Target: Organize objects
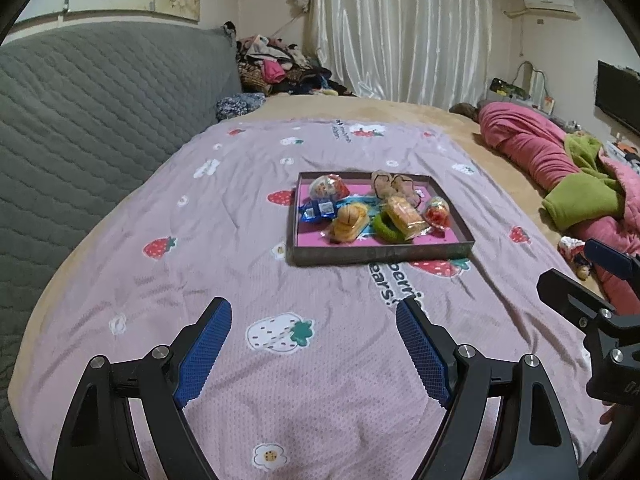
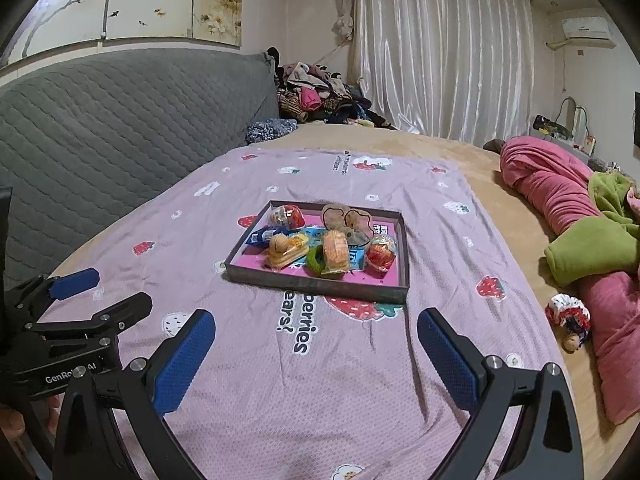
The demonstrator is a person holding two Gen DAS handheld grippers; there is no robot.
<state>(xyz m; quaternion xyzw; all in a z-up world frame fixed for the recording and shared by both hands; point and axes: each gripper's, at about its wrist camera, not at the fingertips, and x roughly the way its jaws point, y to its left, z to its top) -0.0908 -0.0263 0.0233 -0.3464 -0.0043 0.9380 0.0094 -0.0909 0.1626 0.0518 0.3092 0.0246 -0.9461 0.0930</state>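
Observation:
A shallow dark tray (image 1: 380,254) (image 2: 316,284) with a pink floor lies on the strawberry-print sheet (image 1: 240,360). Inside it are wrapped pastries (image 1: 350,220) (image 2: 335,251), blue packets (image 1: 318,210), two clear red-filled capsules (image 1: 438,212) (image 2: 381,253), a green hair ring (image 1: 384,227) and a brown bear-shaped piece (image 2: 348,218). My left gripper (image 1: 313,308) hovers open over the sheet, short of the tray, with nothing between its blue pads. My right gripper (image 2: 317,316) is likewise open and empty, just before the tray's near rim. Each gripper shows at the other view's edge (image 1: 580,268) (image 2: 108,294).
A grey quilted headboard (image 1: 100,112) runs along the left. A pile of clothes (image 2: 316,92) sits at the far corner. A pink quilt (image 2: 560,192) and a green blanket (image 2: 592,252) lie on the right, with a small patterned scrunchie (image 2: 570,316) beside them.

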